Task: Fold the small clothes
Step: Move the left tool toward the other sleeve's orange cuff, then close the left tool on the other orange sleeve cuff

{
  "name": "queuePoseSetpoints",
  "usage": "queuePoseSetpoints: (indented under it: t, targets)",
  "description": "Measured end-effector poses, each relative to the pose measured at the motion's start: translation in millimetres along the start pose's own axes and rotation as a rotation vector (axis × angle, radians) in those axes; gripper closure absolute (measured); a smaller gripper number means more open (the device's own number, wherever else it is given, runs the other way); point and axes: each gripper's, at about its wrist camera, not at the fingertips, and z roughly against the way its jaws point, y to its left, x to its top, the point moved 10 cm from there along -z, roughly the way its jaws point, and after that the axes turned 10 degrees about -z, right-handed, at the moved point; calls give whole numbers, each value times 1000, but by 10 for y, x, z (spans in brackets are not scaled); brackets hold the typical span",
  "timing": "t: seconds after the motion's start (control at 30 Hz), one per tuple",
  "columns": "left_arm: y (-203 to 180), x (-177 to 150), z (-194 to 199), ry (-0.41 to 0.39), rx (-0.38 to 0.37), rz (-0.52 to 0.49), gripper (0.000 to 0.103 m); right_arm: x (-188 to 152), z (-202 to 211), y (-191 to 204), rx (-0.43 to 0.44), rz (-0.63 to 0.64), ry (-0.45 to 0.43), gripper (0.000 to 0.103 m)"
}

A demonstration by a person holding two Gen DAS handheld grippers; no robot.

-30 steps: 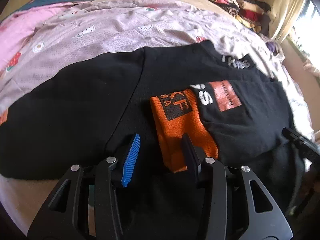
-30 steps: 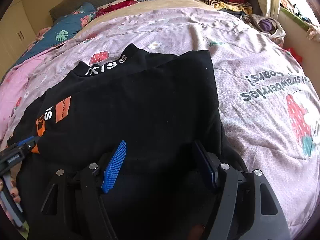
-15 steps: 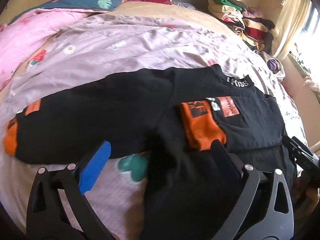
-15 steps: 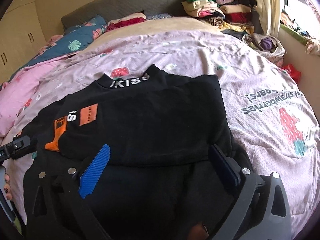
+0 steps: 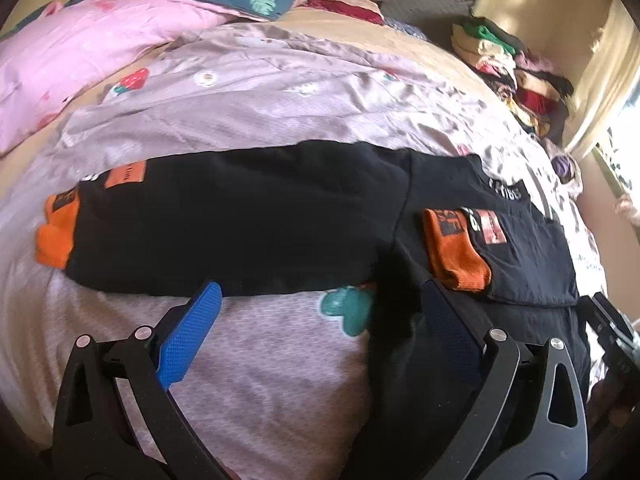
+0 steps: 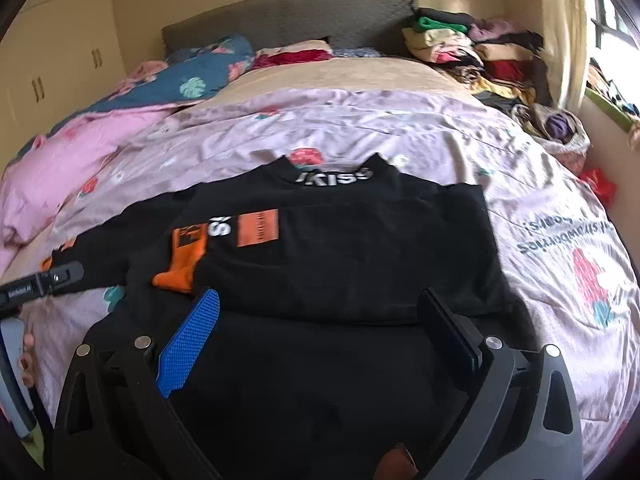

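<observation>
A black long-sleeved sweatshirt with orange cuffs and white lettering at the collar (image 6: 340,264) lies flat on a bed covered by a pale lilac quilt printed with strawberries (image 6: 560,208). One sleeve (image 6: 256,240) is folded across the chest, its orange cuff resting on the black body next to an orange patch. The other sleeve (image 5: 224,216) stretches straight out sideways over the quilt, ending in a second orange cuff (image 5: 56,236).

The left tool (image 5: 320,312) hangs over the quilt just beside the sweatshirt's lower body, its jaws spread wide with nothing between them; they have just been opening. One blue ribbed pad (image 5: 192,336) sits above bare quilt, the dark pad (image 5: 448,320) above black cloth. The right tool (image 6: 320,332) hovers over the sweatshirt's hem area, likewise gaping and empty, its jaws also having just been opening.

At the head of the bed lie a pink blanket (image 6: 80,152) and a teal leaf-print pillow (image 6: 200,76) against a grey padded headboard (image 6: 288,20). A heap of mixed folded clothes (image 6: 472,48) is piled in the far corner near the window.
</observation>
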Motion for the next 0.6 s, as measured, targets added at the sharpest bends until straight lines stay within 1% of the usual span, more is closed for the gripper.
queuePoseSetpoints:
  t: [0.23, 0.3, 0.47, 0.6]
  targets:
    - [297, 17, 93, -19, 35, 53, 9, -12, -3, 499, 51, 66, 7, 5]
    - [363, 3, 92, -15, 33, 69, 9, -12, 18, 655, 65, 93, 3, 5]
    - [626, -42, 88, -9, 89, 117, 9, -26, 35, 1033, 101, 149, 1, 5]
    - [856, -45, 123, -30, 120, 182, 9, -56, 20, 1255, 117, 191, 5, 5]
